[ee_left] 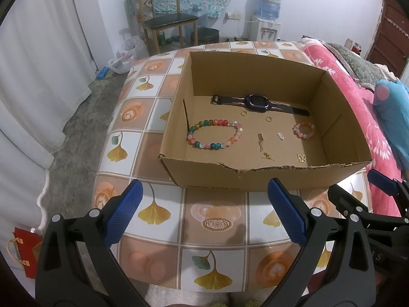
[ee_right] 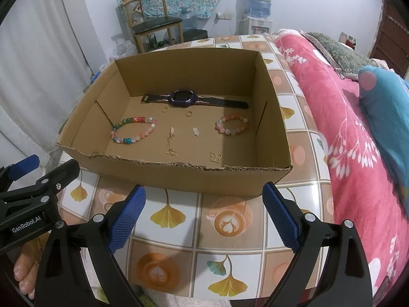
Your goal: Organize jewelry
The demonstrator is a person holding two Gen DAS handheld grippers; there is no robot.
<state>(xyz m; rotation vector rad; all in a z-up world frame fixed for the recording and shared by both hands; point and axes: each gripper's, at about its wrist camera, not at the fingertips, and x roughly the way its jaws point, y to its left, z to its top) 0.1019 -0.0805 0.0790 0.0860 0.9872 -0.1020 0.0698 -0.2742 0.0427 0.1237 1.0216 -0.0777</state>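
An open cardboard box (ee_left: 204, 176) (ee_right: 179, 176) stands on the tiled table. Inside lie a dark watch (ee_left: 255, 101) (ee_right: 182, 98), a large multicoloured bead bracelet (ee_left: 214, 134) (ee_right: 133, 129), a small pink bead bracelet (ee_left: 303, 129) (ee_right: 231, 124), two gold rings (ee_left: 244, 113) (ee_left: 268, 119), gold earrings (ee_left: 260, 140) (ee_right: 170, 138), a small silver charm (ee_left: 280, 136) (ee_right: 195, 131) and a gold butterfly piece (ee_left: 301, 158) (ee_right: 215, 156). My left gripper (ee_left: 204, 212) is open and empty in front of the box. My right gripper (ee_right: 204, 215) is open and empty beside it.
The table (ee_left: 153, 117) has a tile-pattern cloth with ginkgo leaves. A pink floral blanket (ee_right: 345, 128) and a blue pillow (ee_right: 383, 97) lie at the right. A wooden chair (ee_left: 166, 20), a water dispenser (ee_left: 268, 23) and white curtains (ee_left: 38, 64) stand behind.
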